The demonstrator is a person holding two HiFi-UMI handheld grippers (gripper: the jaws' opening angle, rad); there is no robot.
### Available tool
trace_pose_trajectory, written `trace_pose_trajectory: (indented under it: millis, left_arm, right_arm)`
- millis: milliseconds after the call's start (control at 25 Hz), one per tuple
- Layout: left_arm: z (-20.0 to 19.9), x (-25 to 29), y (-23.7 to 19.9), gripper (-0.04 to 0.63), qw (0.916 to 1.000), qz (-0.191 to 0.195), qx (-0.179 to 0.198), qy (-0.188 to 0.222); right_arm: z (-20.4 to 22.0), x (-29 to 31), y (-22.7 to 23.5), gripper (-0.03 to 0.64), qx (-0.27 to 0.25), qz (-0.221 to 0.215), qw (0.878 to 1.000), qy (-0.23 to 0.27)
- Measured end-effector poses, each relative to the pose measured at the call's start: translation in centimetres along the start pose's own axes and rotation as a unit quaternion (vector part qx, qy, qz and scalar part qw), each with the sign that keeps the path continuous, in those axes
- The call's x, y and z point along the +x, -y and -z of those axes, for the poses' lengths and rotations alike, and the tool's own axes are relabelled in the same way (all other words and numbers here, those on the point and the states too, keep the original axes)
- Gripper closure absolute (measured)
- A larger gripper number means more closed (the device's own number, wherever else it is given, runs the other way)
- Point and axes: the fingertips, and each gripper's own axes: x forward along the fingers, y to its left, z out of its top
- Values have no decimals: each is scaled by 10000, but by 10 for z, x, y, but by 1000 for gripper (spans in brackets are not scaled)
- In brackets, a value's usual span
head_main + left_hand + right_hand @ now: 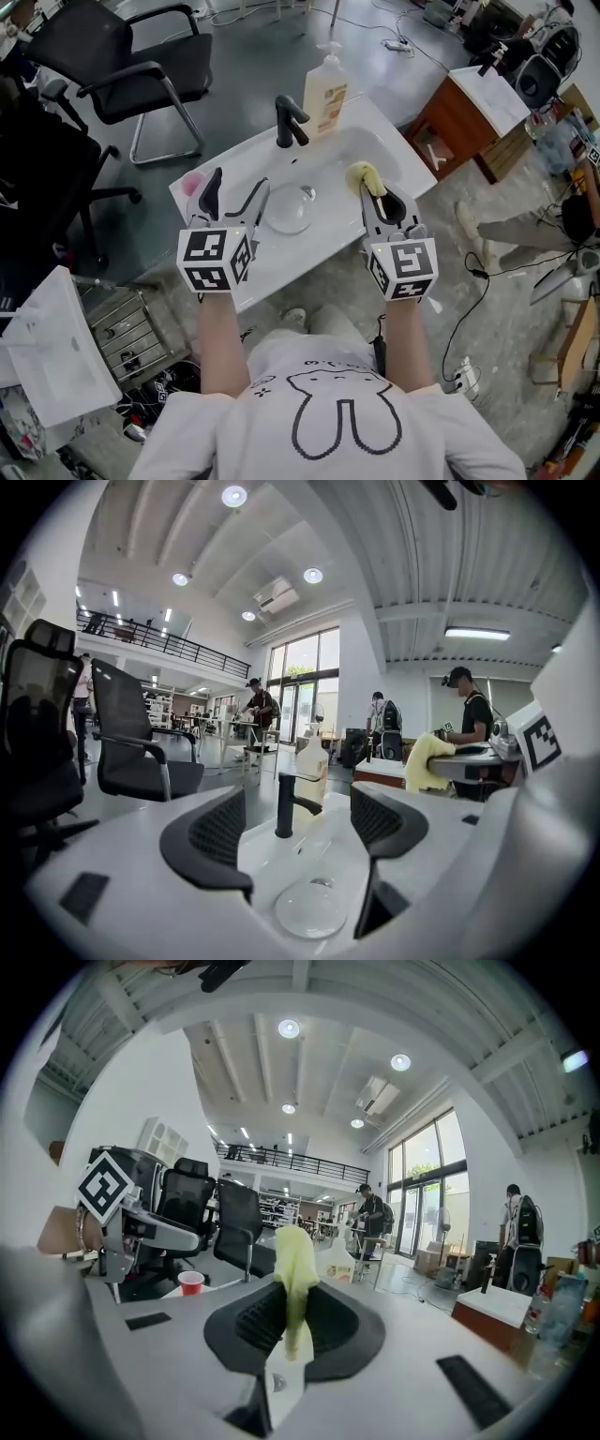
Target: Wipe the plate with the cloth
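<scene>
Yellow cloth [296, 1274] clamped in right gripper [382, 199]; left gripper [236, 195] spread, empty, near glass plate [289, 210] in sink [323, 242]; wiping judged not yet begun

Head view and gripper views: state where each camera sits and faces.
Head view: on the person's head, steeply down at sink, plate, forearms.
Left gripper view: on the left hand-held gripper, facing faucet and plate past open jaws.
Right gripper view: on the right hand-held gripper, jaws shut on the cloth.
Both gripper views share the soap bottle.
</scene>
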Motion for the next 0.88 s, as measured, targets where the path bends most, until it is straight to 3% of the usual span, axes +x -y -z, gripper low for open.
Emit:
trace_pose_trajectory:
  millis: [320,560,720,880]
  left_arm:
    - [54,36,-17,239,9961,-325,-614,-545]
    - [102,65,-39,239,9842,-814,-1197,-1017]
    - [134,82,-46,240,9730,-970,-1528,-1432]
    - [176,90,-46,239,9521,-1169,-1969,-2028]
  right_arm:
    - [64,57,-5,569,257,-803,9938,-724]
    - [112,113,-9,569,133,-1572,9792,-1278]
    - [154,147,-24,569,-109,-2271,9540,-1954]
    - [206,163,-49,569,-334,-3030,9134,-2697]
